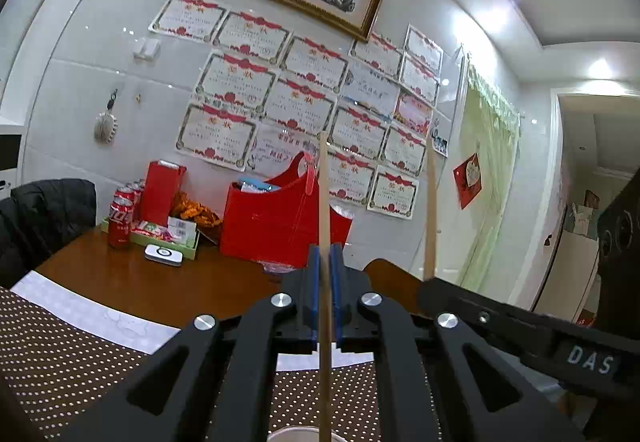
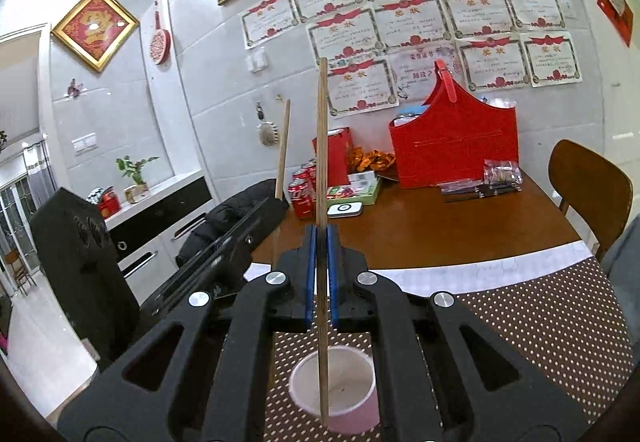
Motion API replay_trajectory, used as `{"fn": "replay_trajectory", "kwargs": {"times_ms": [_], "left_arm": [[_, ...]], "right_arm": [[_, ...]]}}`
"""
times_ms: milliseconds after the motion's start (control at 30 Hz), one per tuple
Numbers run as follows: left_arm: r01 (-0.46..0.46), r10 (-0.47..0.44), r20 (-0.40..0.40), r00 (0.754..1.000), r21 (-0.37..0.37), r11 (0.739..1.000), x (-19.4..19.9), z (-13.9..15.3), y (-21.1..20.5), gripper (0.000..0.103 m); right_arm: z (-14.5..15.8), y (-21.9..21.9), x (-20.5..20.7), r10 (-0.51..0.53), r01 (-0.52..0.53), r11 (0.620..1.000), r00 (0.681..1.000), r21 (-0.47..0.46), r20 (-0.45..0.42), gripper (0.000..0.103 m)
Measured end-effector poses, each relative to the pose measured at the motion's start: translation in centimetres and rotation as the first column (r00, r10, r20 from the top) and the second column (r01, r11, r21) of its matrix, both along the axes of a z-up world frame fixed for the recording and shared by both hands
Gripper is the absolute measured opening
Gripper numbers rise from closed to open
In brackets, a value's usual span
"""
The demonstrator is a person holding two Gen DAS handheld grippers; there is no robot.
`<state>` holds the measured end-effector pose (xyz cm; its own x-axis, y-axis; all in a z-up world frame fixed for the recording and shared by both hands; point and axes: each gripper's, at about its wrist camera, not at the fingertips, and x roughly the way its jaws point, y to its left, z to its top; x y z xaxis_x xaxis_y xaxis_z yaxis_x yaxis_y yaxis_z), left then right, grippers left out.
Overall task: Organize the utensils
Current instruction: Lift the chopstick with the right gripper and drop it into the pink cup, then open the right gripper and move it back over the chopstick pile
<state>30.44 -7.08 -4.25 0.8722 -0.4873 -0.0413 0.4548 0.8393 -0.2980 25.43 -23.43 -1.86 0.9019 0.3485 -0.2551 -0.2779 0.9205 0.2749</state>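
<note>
Chopstick (image 1: pixel 325 202) stands upright, clamped in left gripper (image 1: pixel 325 266); right gripper (image 2: pixel 321 242) pinches second chopstick (image 2: pixel 321 146) above pink cup (image 2: pixel 334 390); "DAS" label (image 1: pixel 590 360) is readable on right gripper.

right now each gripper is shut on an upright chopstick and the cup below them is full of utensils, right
Not quite. The right wrist view shows the cup empty. The rest holds: left gripper and right gripper are each shut on an upright chopstick.

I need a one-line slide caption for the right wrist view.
Right gripper shut on an upright wooden chopstick above a pink paper cup on the dotted brown placemat.
</note>
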Motion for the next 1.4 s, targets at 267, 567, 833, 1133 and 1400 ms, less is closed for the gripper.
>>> {"fn": "replay_trajectory", "kwargs": {"times_ms": [267,567,833,1133,1400], "left_arm": [[-0.016,0.016,-0.035,0.999,0.013,1.000,2.0,-2.9,-0.2,0.005],[-0.040,0.042,-0.058,0.997,0.043,0.998,2.5,-4.9,-0.5,0.006],[-0.086,0.097,-0.099,0.990,0.110,0.990,0.5,-5.9,0.0,0.058],[-0.188,0.233,-0.210,0.950,0.214,0.959,-2.9,-3.3,2.9,0.079],[-0.273,0.339,-0.180,0.923,0.312,0.910,-9.0,0.1,4.7,0.079]], "right_arm": [[-1.3,0.3,1.9,0.001,-0.001,1.000,1.000,-0.001,-0.005,0.006],[-2.3,0.8,2.3,0.001,-0.001,1.000,1.000,-0.014,-0.028,0.006],[-4.0,-0.4,2.2,-0.016,0.020,0.999,0.993,0.036,-0.118,0.065],[-2.6,-2.5,-0.9,-0.082,0.091,0.994,0.989,0.068,-0.121,0.097],[-1.0,-1.5,-4.9,-0.091,0.094,0.995,0.989,0.019,-0.117,0.097]]}}
